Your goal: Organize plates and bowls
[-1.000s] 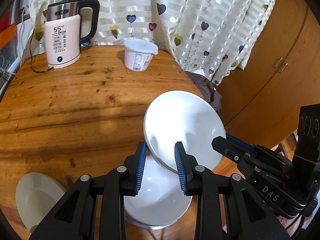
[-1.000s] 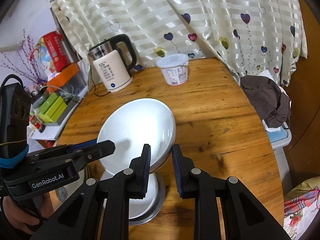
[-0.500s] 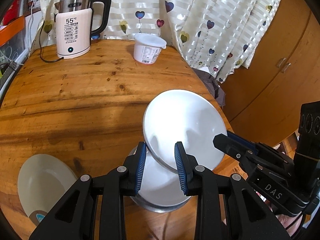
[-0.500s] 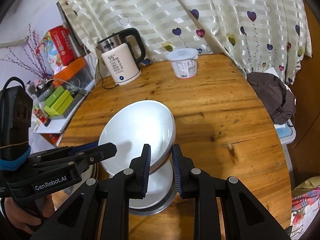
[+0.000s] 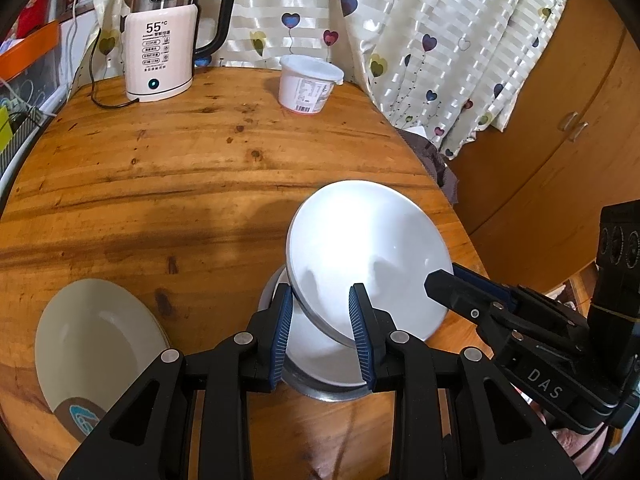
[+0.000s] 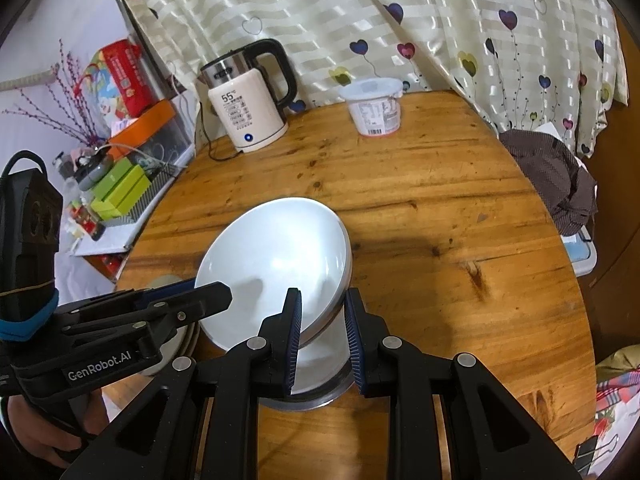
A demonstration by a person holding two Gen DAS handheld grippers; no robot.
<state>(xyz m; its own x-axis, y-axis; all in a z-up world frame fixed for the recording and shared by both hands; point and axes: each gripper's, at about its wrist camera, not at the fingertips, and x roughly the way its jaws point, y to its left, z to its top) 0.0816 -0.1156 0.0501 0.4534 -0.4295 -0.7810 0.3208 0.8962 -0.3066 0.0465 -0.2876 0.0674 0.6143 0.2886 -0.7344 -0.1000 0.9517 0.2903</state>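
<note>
the round wooden table (image 5: 168,184) carries everything. at its far edge, against the heart-print curtain (image 5: 400,20), stand an electric kettle (image 5: 160,44) and a lidded white tub (image 5: 308,86), well apart from the work, probably set back to leave room for stacking. nearer, a cream plate (image 5: 96,344) lies alone to the left. the white bowl (image 5: 360,256) hangs tilted just above a second white bowl (image 5: 320,360) that sits in a steel-rimmed dish (image 6: 308,400); i judge it is being brought down to nest there. it is carried from both sides at once: the left gripper (image 5: 322,332) is pinched on its near-left rim, and the right gripper (image 6: 322,336) is pinched on the opposite rim, each with only a narrow gap filled by the bowl's wall. two holds likely keep so wide a bowl steady. the bowl underneath is mostly covered, so how close the two are to touching is unclear. the cream plate's lower edge, with a blue mark, is cut off by the gripper body.
</note>
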